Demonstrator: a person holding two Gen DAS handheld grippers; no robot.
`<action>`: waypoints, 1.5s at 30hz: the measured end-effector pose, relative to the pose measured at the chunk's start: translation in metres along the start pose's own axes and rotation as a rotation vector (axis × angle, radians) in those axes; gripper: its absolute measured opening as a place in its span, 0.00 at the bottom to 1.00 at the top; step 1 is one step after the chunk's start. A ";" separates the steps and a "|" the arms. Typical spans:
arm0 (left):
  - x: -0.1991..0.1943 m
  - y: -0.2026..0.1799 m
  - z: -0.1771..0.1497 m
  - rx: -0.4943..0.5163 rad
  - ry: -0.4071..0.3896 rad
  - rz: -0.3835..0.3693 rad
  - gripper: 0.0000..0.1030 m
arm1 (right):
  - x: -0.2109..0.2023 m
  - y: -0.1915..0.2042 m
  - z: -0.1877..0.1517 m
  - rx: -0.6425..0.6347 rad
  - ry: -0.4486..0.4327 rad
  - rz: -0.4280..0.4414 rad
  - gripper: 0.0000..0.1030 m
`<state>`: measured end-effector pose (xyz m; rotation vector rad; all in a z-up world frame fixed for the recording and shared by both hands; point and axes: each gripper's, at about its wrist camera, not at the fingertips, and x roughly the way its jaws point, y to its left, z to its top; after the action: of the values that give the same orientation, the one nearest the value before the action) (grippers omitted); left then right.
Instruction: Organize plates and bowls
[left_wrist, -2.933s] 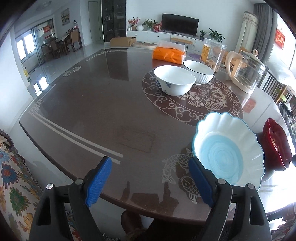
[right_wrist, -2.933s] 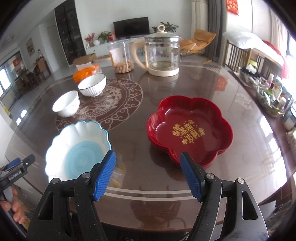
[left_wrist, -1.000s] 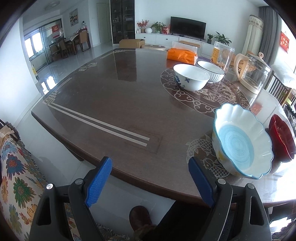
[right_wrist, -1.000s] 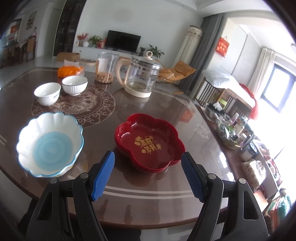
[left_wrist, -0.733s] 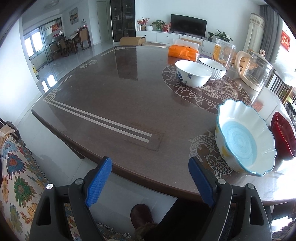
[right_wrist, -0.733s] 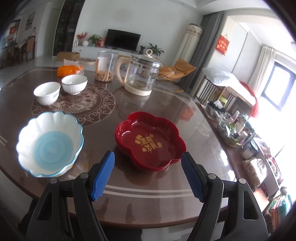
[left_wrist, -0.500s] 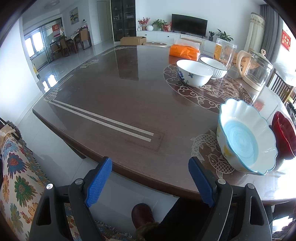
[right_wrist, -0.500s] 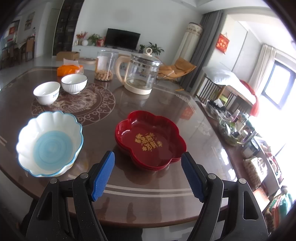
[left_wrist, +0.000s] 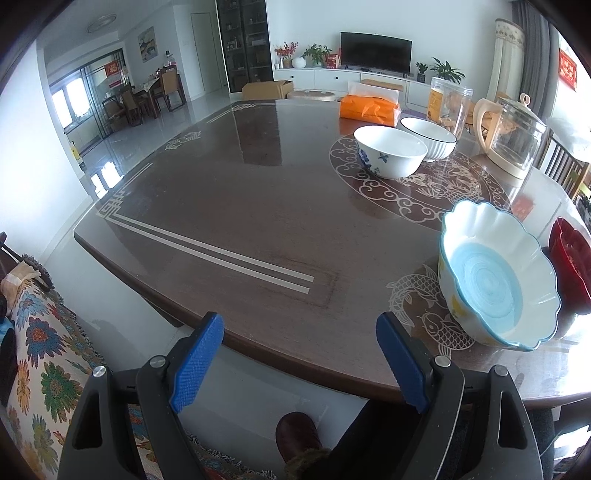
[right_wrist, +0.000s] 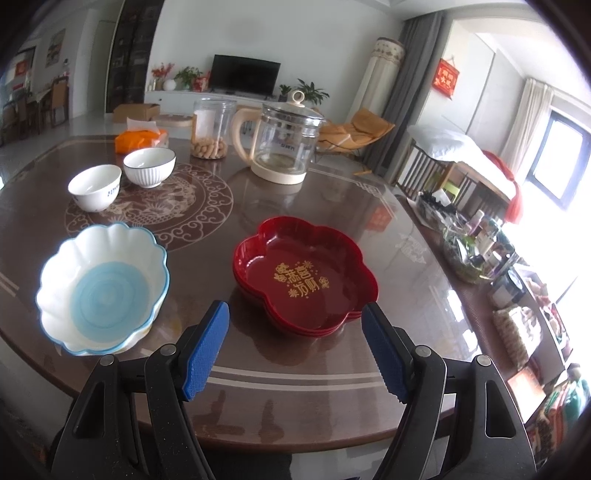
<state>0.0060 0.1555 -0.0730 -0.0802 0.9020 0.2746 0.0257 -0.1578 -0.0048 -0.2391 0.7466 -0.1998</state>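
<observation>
Red plates (right_wrist: 306, 277) sit stacked mid-frame while both tools, left tool (left_wrist: 299, 363) and right tool (right_wrist: 295, 350), hang released; seemingly nesting the small bowls (right_wrist: 96, 186) comes next.

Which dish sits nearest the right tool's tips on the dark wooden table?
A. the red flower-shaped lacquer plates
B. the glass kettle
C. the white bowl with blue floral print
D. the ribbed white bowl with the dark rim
A. In the right wrist view the stacked red flower-shaped lacquer plates lie straight ahead of the open right tool, while the other options stand farther back on the table.
</observation>
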 end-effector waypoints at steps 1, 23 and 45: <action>0.001 0.000 -0.001 0.001 0.003 0.001 0.82 | 0.000 0.001 0.000 -0.001 0.002 0.003 0.75; 0.037 0.014 0.016 0.004 0.066 -0.014 0.82 | 0.006 0.024 0.015 -0.024 0.013 0.097 0.75; 0.214 -0.028 0.239 -0.100 0.296 -0.308 0.56 | 0.231 0.204 0.179 0.223 0.545 0.774 0.63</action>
<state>0.3219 0.2153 -0.0939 -0.3561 1.1534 0.0193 0.3344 0.0020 -0.0854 0.3396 1.2917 0.4052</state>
